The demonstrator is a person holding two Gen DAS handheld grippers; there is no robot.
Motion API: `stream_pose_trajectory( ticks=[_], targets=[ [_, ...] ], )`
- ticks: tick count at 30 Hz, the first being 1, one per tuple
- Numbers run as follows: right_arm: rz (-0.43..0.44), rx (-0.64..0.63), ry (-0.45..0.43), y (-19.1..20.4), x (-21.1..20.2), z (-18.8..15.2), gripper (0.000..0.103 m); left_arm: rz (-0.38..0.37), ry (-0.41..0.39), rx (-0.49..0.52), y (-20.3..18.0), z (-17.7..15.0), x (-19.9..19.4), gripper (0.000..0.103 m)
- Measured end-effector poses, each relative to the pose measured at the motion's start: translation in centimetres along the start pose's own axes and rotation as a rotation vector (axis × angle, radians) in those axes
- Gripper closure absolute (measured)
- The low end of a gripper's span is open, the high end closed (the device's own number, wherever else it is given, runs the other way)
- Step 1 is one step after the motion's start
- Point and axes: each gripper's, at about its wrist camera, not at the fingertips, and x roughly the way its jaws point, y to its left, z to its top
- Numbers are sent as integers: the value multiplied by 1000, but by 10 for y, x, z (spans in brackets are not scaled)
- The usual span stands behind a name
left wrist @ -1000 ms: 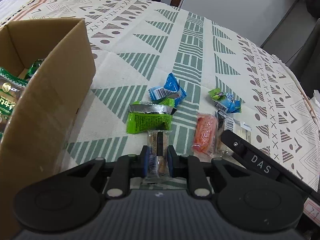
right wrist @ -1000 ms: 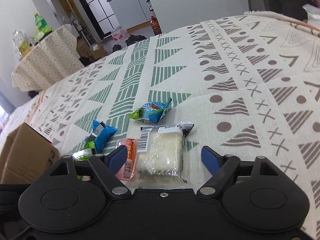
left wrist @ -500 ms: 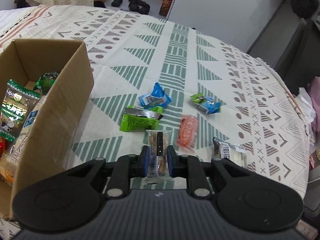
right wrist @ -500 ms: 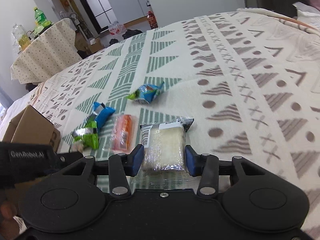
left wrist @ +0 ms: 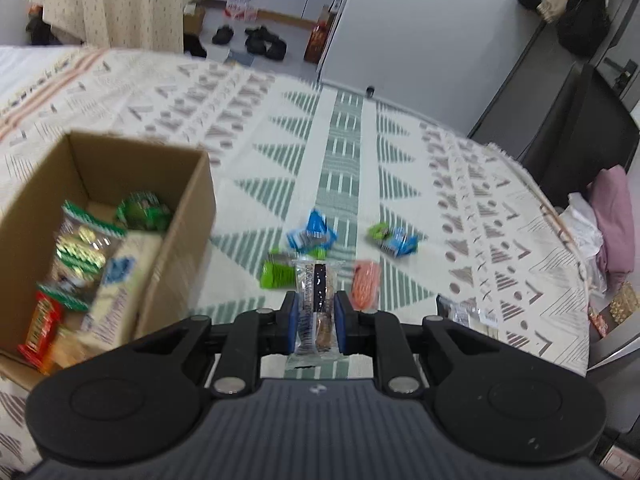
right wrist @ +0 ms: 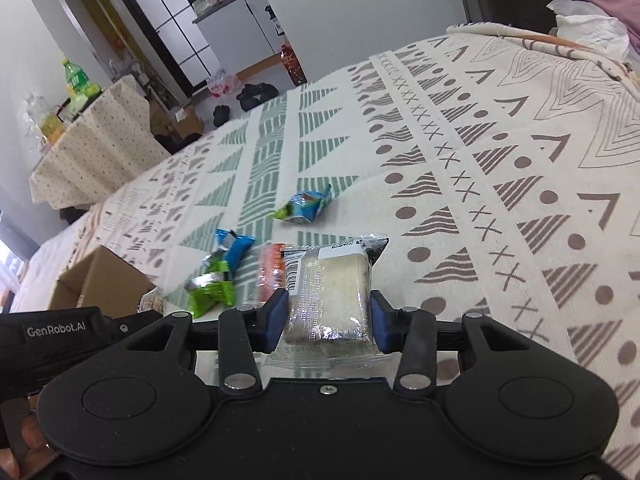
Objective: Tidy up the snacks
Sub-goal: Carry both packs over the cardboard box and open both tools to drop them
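My left gripper is shut on a clear-wrapped brown snack bar, held above the patterned cloth just right of the open cardboard box, which holds several snacks. My right gripper is shut on a white cake packet, its blue pads pressing both sides. Loose on the cloth lie a green packet, a blue packet, a green-and-blue packet and an orange packet. The right wrist view shows the same orange packet and the left gripper's body at lower left.
The cloth-covered table ends at the right, where a dark chair and pink fabric stand close. Beyond the far edge are shoes on the floor and a second covered table with bottles.
The right gripper closed on the white cake packet and lifted it. The left gripper rose with its bar and drew toward the box, whose inside now shows more fully.
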Motion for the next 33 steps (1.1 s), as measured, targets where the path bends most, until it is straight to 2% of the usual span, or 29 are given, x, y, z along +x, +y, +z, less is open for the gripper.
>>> stream_pose_trajectory(
  ticks=[7,14,25,33],
  targets=[
    [16,-9,-37,18,-28,0,61,-10,-52,1,7,7,-27,85],
    [32,-20,-61,38,-45,3,61,-24,-66,-44,25,8,-42,85],
    [67,-73,-95,77,-56,6,61,-30,-111,-83,50,11,-67,85],
    [90,-104,-102,106,-57,5,61,-24,-115,-145,79,13,-78,85]
  ],
)
